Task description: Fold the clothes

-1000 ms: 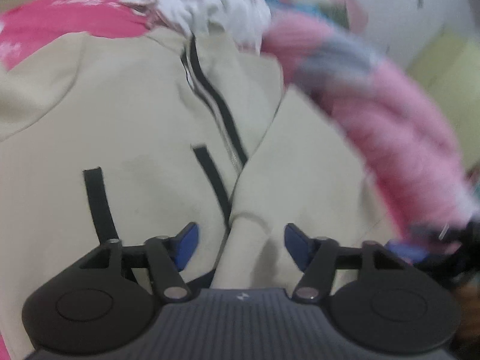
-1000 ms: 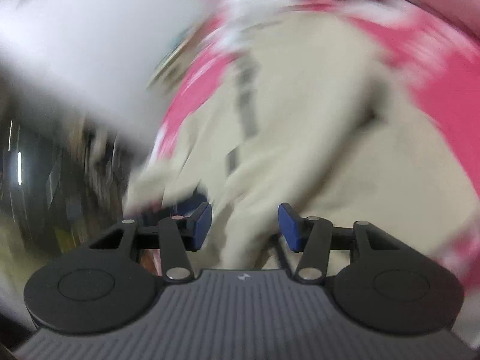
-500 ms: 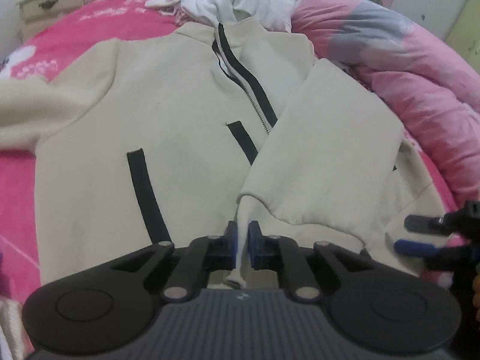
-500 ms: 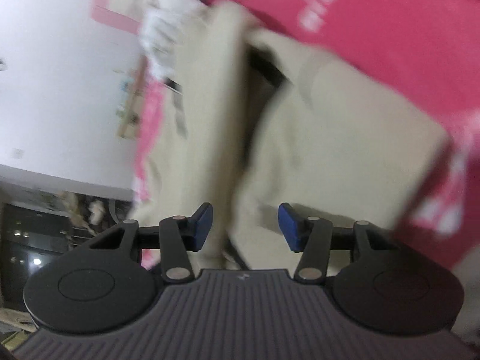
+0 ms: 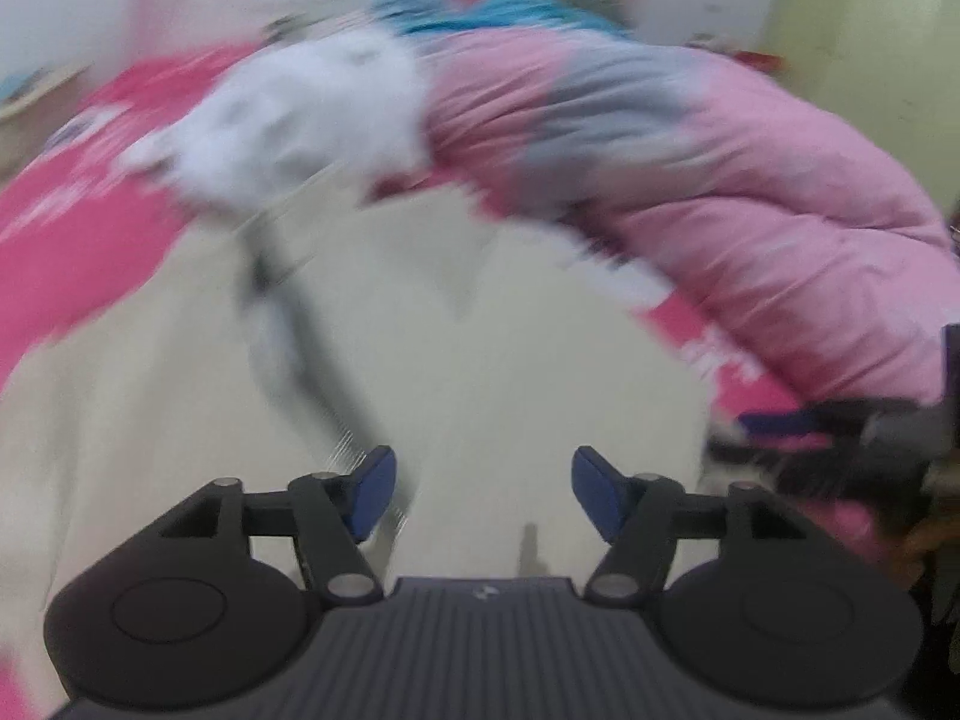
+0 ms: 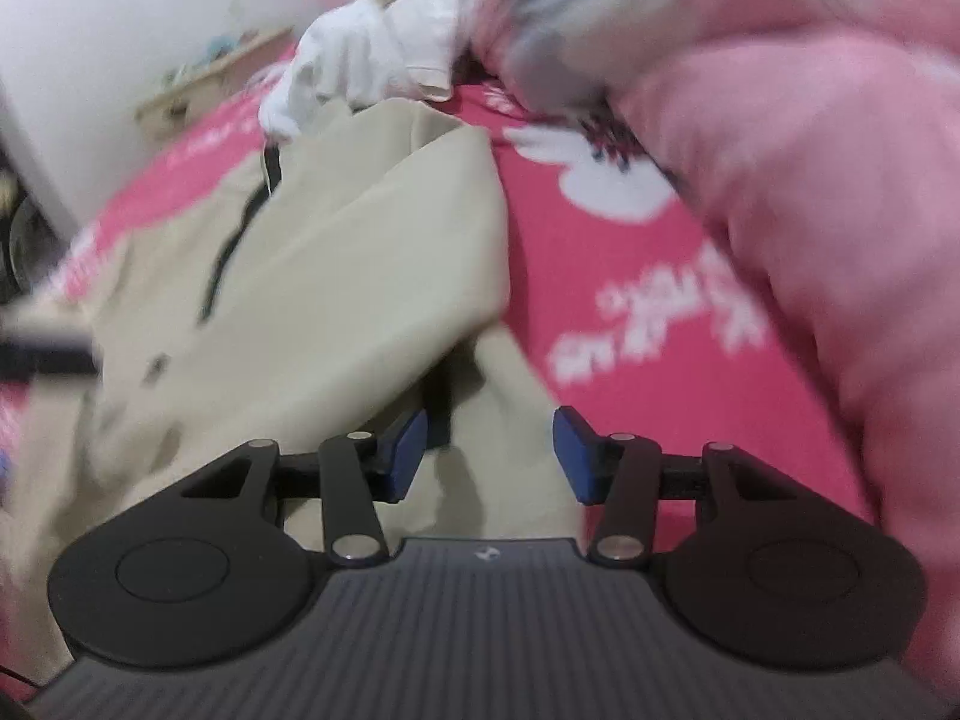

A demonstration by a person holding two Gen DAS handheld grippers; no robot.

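Note:
A cream zip-up jacket (image 5: pixel 480 330) with a black zip strip (image 5: pixel 312 360) lies flat on the pink bedsheet (image 6: pixel 600 276). Its one sleeve (image 6: pixel 390 270) is folded across the front. My left gripper (image 5: pixel 483 495) hovers over the jacket's middle; its jaws are opening and nothing is between them. The left wrist view is heavily blurred. My right gripper (image 6: pixel 492 456) stands open over the jacket's lower right edge (image 6: pixel 510 480), pads clear of the cloth. A blurred blue finger of the right gripper (image 5: pixel 780 420) shows at the right of the left wrist view.
A puffy pink duvet (image 6: pixel 810 180) is heaped along the right side of the bed. A crumpled white garment (image 6: pixel 372 60) lies just beyond the jacket's collar, with blue cloth (image 5: pixel 480 6) behind it. A light wooden cabinet (image 6: pixel 210 78) stands by the wall.
Half a second ago my left gripper was shut on the sleeve's cuff; it has since let go, opened wide and swung away over the jacket. The right gripper's view has rolled upright.

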